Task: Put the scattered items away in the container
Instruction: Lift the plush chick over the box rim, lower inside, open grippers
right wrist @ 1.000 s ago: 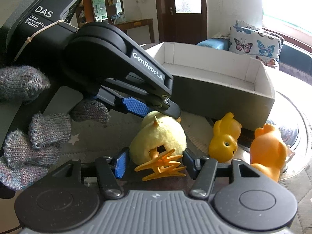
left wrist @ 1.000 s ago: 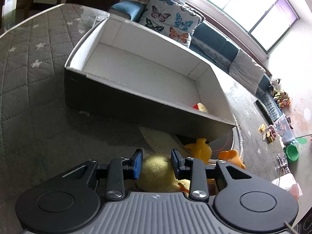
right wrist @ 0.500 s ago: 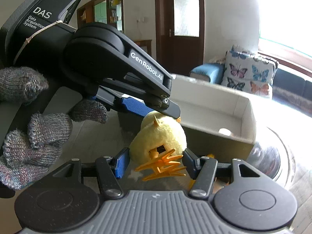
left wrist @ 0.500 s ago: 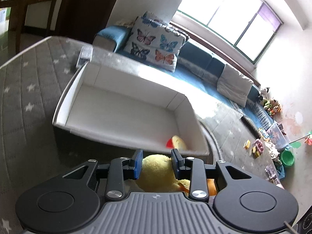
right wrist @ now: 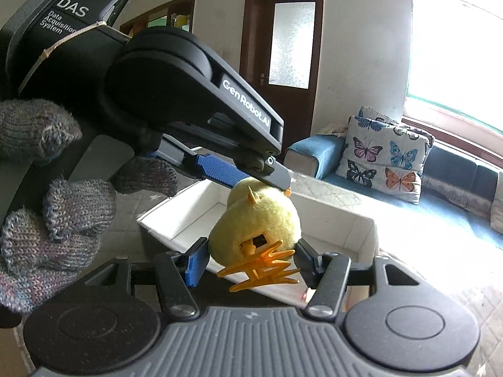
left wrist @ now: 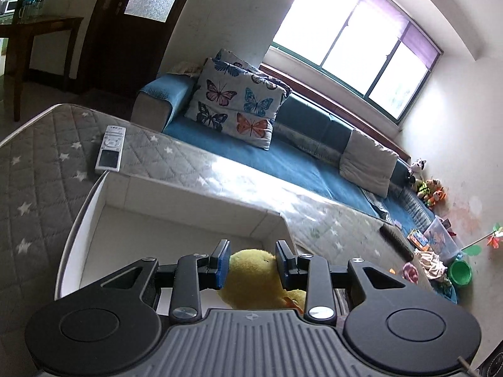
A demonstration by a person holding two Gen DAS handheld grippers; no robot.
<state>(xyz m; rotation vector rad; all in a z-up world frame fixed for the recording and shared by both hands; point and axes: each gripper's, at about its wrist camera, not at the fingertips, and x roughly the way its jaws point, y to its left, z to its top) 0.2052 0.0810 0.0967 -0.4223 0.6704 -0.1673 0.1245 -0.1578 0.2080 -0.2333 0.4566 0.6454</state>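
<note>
The one plush chick (right wrist: 256,220) hangs in the air over the near wall of the white box (left wrist: 176,216), gripped by both tongs at once: the left gripper (left wrist: 251,262) pinches its upper body from the sides, and the right gripper (right wrist: 248,256) clamps its lower body just above the two orange feet (right wrist: 261,267). In the right wrist view the left tool comes in from the upper left, held by a gloved hand (right wrist: 56,220), with one blue pad (right wrist: 220,169) lying against the chick's head. This looks like the carry step, with the chick lifted clear and nearly above the box's open interior. The next move, as I judge it, calls for bringing it a little further over the box floor, lowering it, and then parting both pairs of fingers so that neither snags the soft fur or the feet. Something small and red (right wrist: 304,295) shows low by the box's right end, too hidden to name. The box sits on a quilted star-pattern mat (left wrist: 37,157), with one remote (left wrist: 110,152) near the mat's far edge, just beyond the box's far left corner. Behind that stand one sofa (left wrist: 283,157) and one butterfly cushion (left wrist: 235,106).
</note>
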